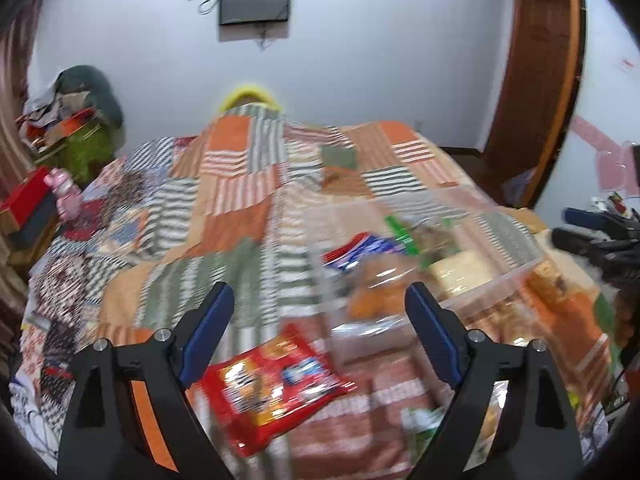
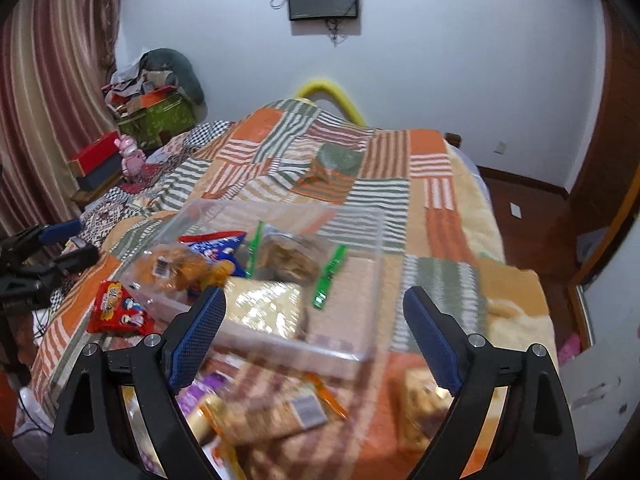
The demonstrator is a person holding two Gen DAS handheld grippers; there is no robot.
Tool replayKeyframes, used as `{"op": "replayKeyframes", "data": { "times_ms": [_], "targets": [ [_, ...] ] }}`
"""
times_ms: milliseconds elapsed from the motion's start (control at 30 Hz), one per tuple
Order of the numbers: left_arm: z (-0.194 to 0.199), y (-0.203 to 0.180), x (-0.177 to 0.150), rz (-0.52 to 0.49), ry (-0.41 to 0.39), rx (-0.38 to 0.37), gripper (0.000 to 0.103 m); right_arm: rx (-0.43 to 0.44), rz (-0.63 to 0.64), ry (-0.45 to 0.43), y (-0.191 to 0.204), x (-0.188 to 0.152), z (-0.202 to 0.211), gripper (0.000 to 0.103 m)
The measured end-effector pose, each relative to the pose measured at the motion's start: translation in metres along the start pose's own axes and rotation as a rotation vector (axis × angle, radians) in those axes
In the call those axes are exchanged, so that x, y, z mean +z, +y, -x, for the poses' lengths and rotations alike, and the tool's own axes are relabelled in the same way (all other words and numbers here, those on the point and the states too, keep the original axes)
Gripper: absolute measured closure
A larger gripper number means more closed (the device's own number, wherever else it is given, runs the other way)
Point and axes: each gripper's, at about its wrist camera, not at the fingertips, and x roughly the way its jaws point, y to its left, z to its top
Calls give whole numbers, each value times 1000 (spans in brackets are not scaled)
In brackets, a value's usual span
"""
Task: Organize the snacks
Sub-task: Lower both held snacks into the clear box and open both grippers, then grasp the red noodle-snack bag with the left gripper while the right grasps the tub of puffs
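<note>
Clear glossy plastic bin (image 2: 372, 248); shiny foil snack pkt (image 1: 272, 384); woven cloth quilt (image 2: 400, 152); wood wardrobe (image 1: 532, 80).

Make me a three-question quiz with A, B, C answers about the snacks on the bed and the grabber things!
1. Where does the red snack packet lie?
A. inside the bin
B. on the quilt outside the bin
C. on the floor

2. What colour are the clips on the bag inside the clear bin?
A. green
B. yellow
C. black

3. How is the left gripper?
A. shut on a packet
B. open, holding nothing
C. shut, holding nothing

Answers:
1 B: it rests on the quilt, beside the bin.
2 A: both clips are green.
3 B: its jaws stand wide apart, empty.
</note>
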Motion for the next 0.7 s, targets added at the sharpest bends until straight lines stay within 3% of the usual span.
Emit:
{"op": "replayKeyframes", "data": {
  "times_ms": [133,533,700],
  "targets": [
    [-6,25,-16,27,62,9,12,-35,-39,16,-19,-12,8,14],
    [-84,87,-51,121,245,164,12,-108,-200,111,-71,-51,6,14],
    [-88,90,-63,101,266,142,12,-125,-222,127,-79,-58,6,14]
  ]
}}
